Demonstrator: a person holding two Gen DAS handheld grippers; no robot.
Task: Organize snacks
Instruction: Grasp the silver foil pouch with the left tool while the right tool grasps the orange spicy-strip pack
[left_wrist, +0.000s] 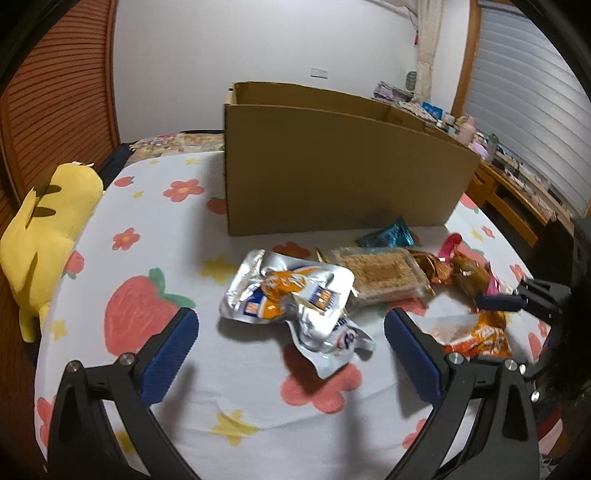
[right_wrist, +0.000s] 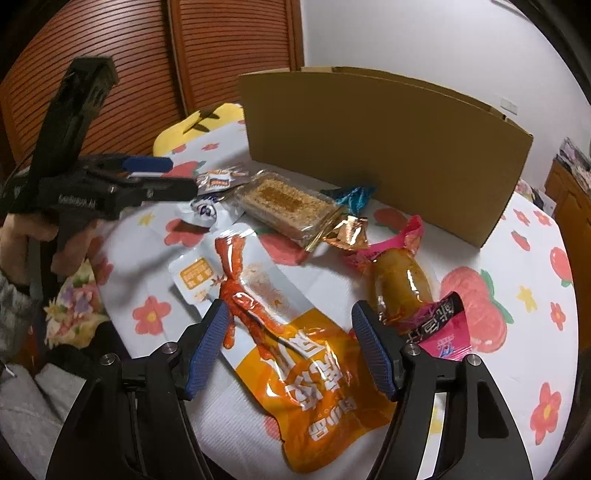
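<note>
I see one large open-topped brown cardboard box (left_wrist: 332, 173), plain-sided with no print I can read, standing well beyond both sets of jaws on the white bedsheet printed with strawberries and flowers (left_wrist: 155, 229). One yellow plush toy with black stripes (left_wrist: 48, 229) lies far off to the left of my left jaws.

My right gripper (right_wrist: 290, 347) is spread wide and grasps nothing; between its blue pads lies one flat white-and-orange pouch with a red chicken-foot picture (right_wrist: 280, 325), printed with large white characters I cannot make out. Just beside its right pad sits one brown sausage-shaped snack in a clear wrapper with pink ends (right_wrist: 402, 284), its dark and pink end bearing small script too blurred to read.

My left gripper (left_wrist: 290, 347) is likewise released, holding nothing; one crumpled silver foil bag with orange and blue label patches (left_wrist: 288, 295) lies between and just ahead of its pads, lettering illegible. Beyond that I count one rectangular crumb-topped cake in a clear tray (left_wrist: 380, 273), one copper foil wrapper (right_wrist: 347, 232) touching its end, and one small teal foil packet (left_wrist: 388, 236) nearest the box.

The left gripper's black body reads partly "AI"; the rest is blurred.
</note>
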